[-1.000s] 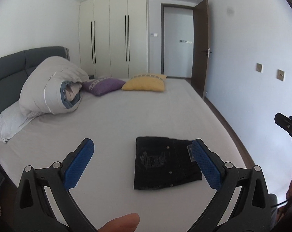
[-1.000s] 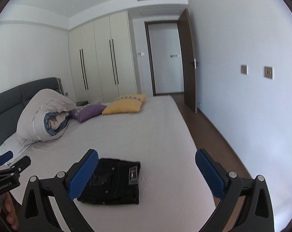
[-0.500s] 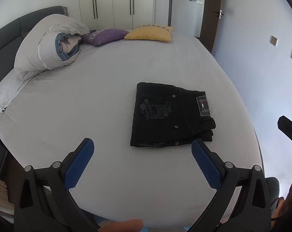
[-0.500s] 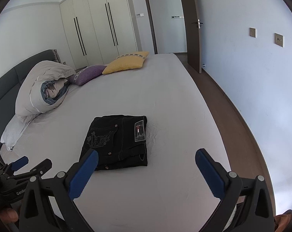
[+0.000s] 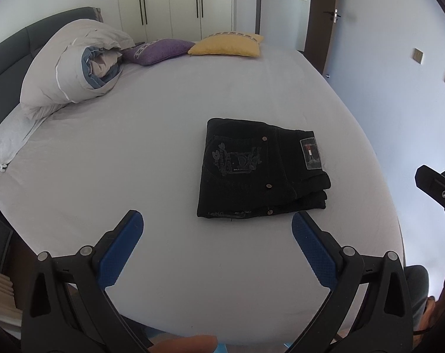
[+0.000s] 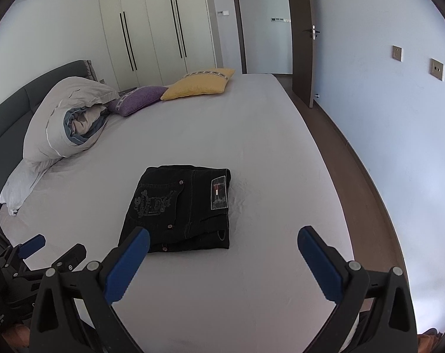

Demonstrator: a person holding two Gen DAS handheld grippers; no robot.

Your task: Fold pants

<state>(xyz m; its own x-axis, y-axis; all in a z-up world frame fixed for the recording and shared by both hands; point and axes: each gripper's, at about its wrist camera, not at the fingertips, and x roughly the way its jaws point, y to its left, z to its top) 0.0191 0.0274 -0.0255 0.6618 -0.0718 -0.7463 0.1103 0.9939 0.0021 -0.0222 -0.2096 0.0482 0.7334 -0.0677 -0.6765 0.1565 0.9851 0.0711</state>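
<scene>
Both grippers are spread wide with nothing in them: left gripper (image 5: 216, 229) and right gripper (image 6: 224, 242) hang above the near edge of the bed (image 5: 163, 135), blue pads (image 5: 119, 250) well apart. From the right wrist cam I can also see the left gripper poking in at about 8 o'clock.

Pants (image 5: 260, 170) are black denim, folded into a compact rectangle, lying flat on the pale sheet. In the left view they sit just past the fingertips, around 1 o'clock from the middle; in the right view they're dead centre-ish, partly behind the left pad. Back pocket embroidery and a small label patch (image 6: 219, 192) face up.

Room stuff: rolled-up duvet (image 5: 72, 67) at 10 o'clock against the dark grey headboard (image 5: 7, 50), white pillow (image 5: 10, 138) under it. Purple cushion (image 5: 160, 50) and yellow cushion (image 5: 228, 47) sit side by side at the far end, touching at the corners. Cream wardrobe doors (image 6: 154, 29) with long dark handles behind that, open brown door (image 6: 302, 35) at 1 o'clock, wall switches (image 6: 416, 60) on the right wall, dark wood floor (image 6: 355, 158) alongside the bed.
</scene>
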